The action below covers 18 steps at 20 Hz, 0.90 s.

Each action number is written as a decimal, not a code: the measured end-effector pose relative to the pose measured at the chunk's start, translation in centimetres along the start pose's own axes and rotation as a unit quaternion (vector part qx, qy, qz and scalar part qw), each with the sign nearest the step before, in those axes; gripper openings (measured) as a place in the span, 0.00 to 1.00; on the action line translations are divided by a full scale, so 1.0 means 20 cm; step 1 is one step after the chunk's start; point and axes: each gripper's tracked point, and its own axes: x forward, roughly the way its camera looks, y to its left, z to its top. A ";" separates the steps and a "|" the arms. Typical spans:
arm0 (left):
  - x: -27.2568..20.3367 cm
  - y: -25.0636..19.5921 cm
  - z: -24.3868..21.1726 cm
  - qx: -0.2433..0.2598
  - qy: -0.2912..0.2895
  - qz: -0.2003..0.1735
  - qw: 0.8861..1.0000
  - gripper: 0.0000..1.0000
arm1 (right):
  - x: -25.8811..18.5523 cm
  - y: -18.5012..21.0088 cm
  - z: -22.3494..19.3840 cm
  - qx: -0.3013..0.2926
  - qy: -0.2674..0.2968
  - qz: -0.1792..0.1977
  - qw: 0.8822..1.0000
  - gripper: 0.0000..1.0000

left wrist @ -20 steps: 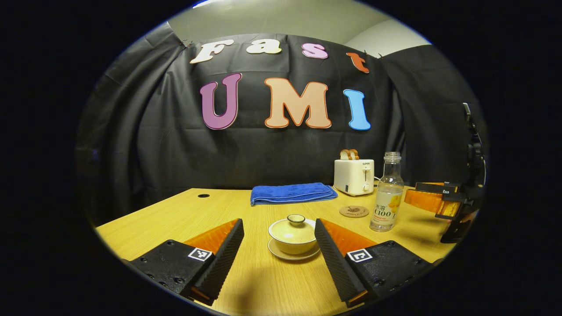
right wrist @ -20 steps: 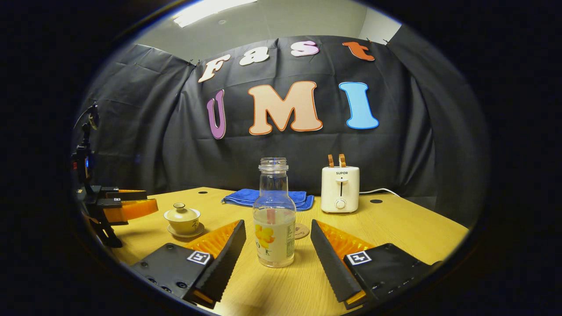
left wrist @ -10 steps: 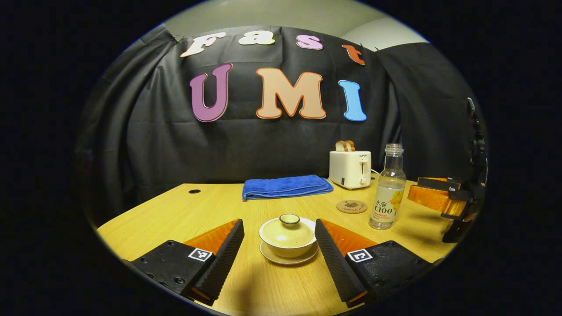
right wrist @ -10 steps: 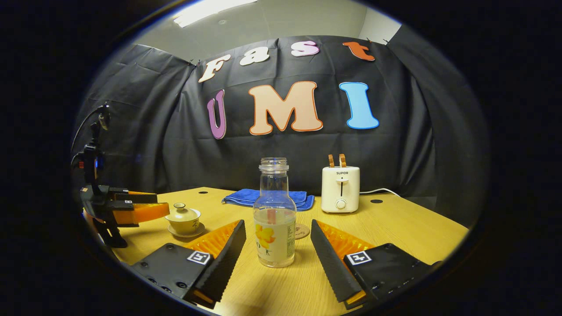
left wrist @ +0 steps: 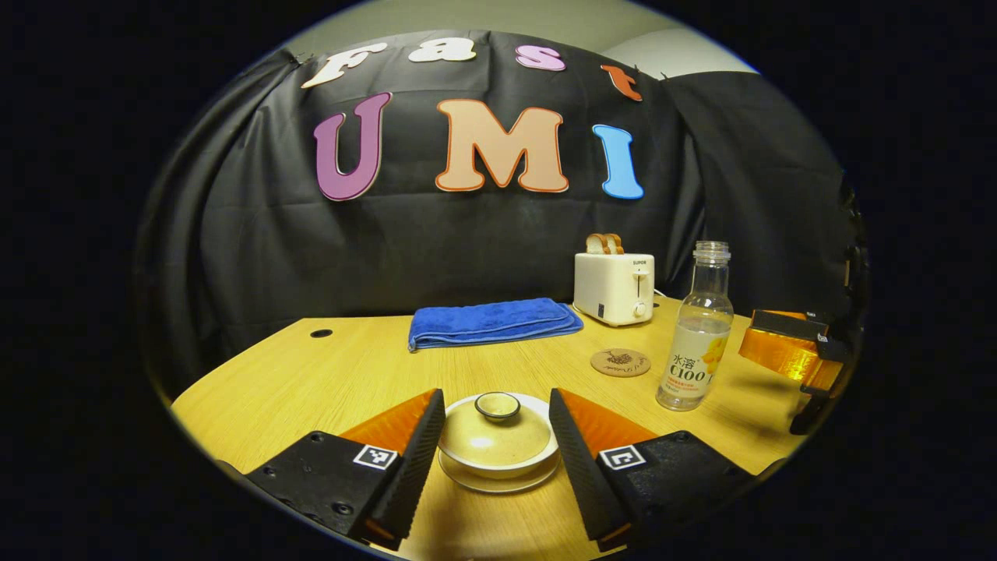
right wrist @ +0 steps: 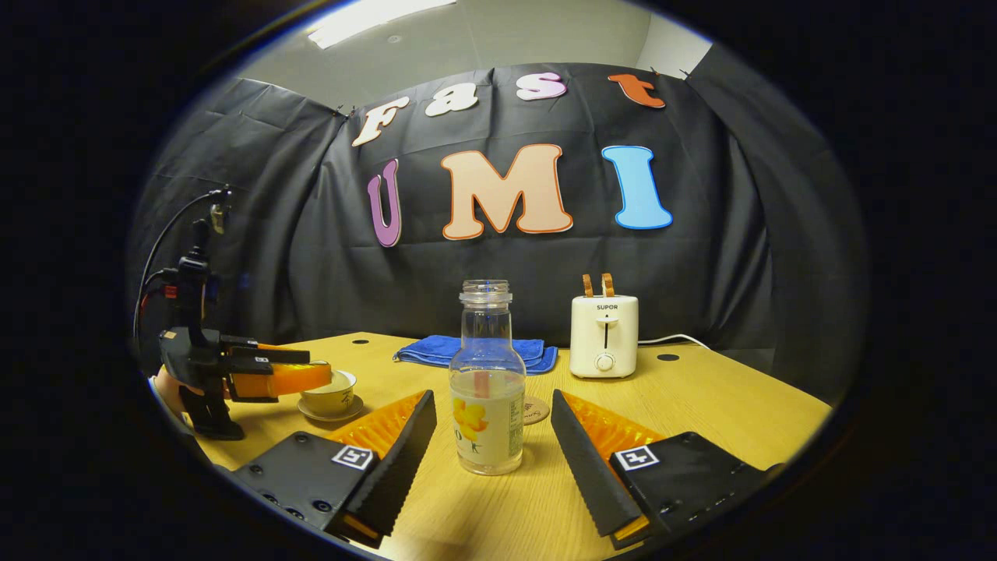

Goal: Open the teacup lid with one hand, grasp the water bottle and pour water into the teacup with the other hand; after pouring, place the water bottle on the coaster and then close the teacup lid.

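closer now, left hand-held gripper (left wrist: pixel 489 448) straddles teacup lid (left wrist: pixel 494 423).

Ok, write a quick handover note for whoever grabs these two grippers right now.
Left gripper: jaws open, one on each side of the teacup lid, not closed on it.
Right gripper: jaws open either side of the water bottle, not gripping.
Teacup sits on its saucer, lid on. The bottle stands upright, uncapped, partly filled, on the table. Coaster lies bare between bottle and toaster.
Done: both grippers lined up.
Left: lift lid, grasp bottle, pour, set bottle on coaster, close lid.
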 end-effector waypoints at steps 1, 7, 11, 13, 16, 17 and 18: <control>0.01 0.00 0.00 0.001 0.003 -0.001 1.000 0.76 | 0.00 0.00 0.00 0.000 0.000 0.000 1.000 0.92; 0.06 0.03 0.00 0.007 0.010 0.015 1.000 0.59 | 0.00 0.00 0.00 0.000 0.000 0.002 1.000 0.95; 0.07 0.02 0.00 0.015 0.009 0.013 1.000 0.43 | 0.00 0.01 0.00 0.000 0.000 0.004 1.000 0.96; 0.07 0.01 0.00 0.020 0.009 0.014 1.000 0.37 | 0.00 0.01 0.00 0.000 0.000 0.004 1.000 0.95; 0.07 0.01 0.01 0.017 0.005 0.012 1.000 0.30 | 0.00 0.01 -0.01 0.000 0.000 0.004 1.000 0.95; 0.07 0.01 0.01 0.015 0.002 0.011 1.000 0.30 | 0.00 0.01 0.00 0.000 0.000 0.004 1.000 0.95; 0.07 0.01 0.02 0.014 0.000 0.009 1.000 0.30 | 0.00 0.01 0.00 0.000 0.000 0.004 1.000 0.95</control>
